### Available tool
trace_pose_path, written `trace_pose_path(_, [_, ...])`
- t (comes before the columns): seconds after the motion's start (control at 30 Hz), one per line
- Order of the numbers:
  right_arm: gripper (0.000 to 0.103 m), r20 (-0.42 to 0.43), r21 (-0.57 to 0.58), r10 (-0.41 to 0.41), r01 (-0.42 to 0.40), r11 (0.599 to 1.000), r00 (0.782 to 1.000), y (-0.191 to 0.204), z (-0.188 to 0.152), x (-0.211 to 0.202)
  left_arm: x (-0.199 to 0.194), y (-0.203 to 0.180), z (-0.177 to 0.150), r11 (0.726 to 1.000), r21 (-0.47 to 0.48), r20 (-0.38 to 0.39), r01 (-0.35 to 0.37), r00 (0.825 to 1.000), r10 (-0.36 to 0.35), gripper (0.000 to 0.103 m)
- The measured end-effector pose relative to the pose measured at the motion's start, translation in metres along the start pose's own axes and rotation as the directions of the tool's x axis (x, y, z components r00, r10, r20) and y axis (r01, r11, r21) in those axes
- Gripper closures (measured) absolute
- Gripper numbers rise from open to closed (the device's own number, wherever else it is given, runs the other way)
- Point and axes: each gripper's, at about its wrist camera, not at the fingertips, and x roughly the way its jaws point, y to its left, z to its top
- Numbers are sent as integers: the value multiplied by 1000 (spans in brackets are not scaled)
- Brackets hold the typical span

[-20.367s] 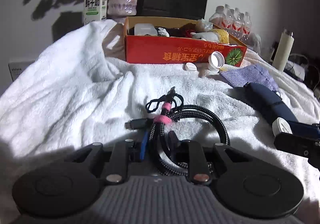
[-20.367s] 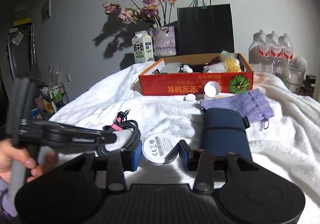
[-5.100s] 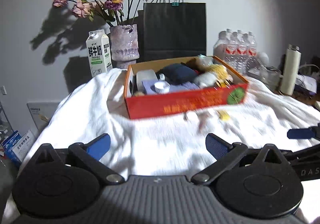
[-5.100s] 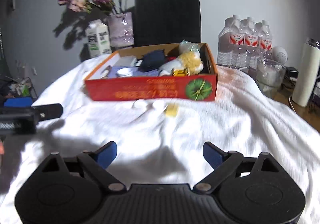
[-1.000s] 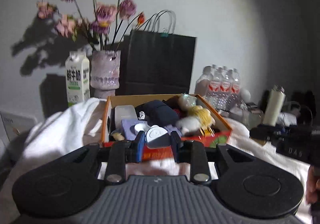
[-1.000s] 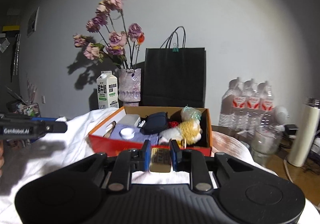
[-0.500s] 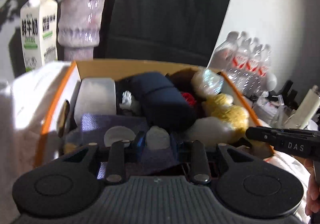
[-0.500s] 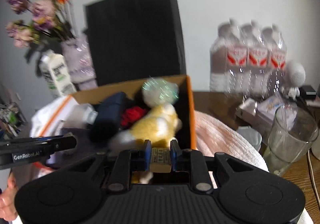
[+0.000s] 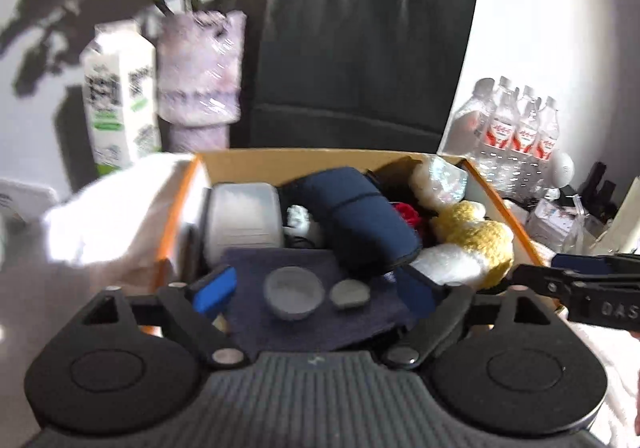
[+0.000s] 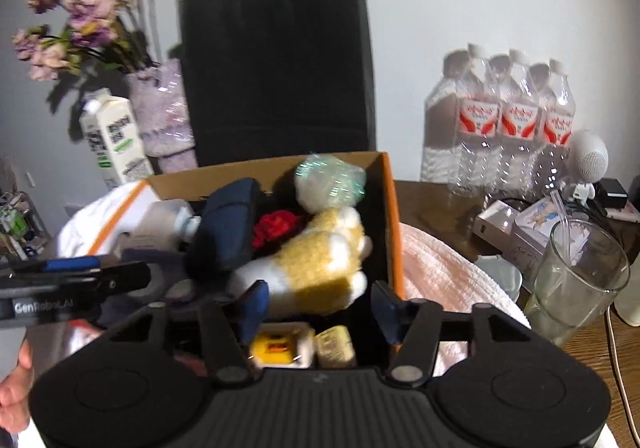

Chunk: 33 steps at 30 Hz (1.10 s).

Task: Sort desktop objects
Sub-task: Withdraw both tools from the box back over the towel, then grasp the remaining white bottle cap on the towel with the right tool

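Both your tongs, left [image 9: 314, 290] and right [image 10: 318, 306], have just opened over the box [image 9: 500, 203], dropping two caps [image 9: 294, 292] and one yellowish block [image 10: 335, 346] held a second ago.

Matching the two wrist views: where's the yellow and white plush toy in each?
Left wrist: the plush toy lies right of centre, at the box's right end, beside the navy pouch.
Right wrist: the plush toy sits centre frame, just above the open right gripper, right of the navy pouch.
Shared landmark: the black paper bag behind the orange box.
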Motion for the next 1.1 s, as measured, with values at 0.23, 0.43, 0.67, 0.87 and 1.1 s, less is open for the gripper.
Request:
trace_pose_path(0.23, [41, 26, -20, 38, -37, 999, 999, 26, -32, -36, -56, 4, -24, 997, 25, 42, -71, 997, 70, 4])
trace_pose_path(0.43, [33, 66, 2, 63, -64, 998, 996, 40, -83, -78, -104, -1, -65, 1000, -1, 44, -1, 999, 1, 2])
trace_pose_path(0.67, [14, 125, 35, 28, -32, 999, 992, 44, -154, -136, -165, -10, -128, 1000, -6, 130, 6, 992, -5, 0])
trace_pose_path(0.87, [0, 150, 31, -4, 0, 1000, 989, 44, -211, -175, -212, -11, -187, 1000, -13, 147, -19, 989, 21, 0])
trace_pose_path(1.1, [0, 183, 43, -44, 37, 998, 982, 50, -252, -202, -238, -12, -235, 997, 30, 132, -64, 989, 59, 0])
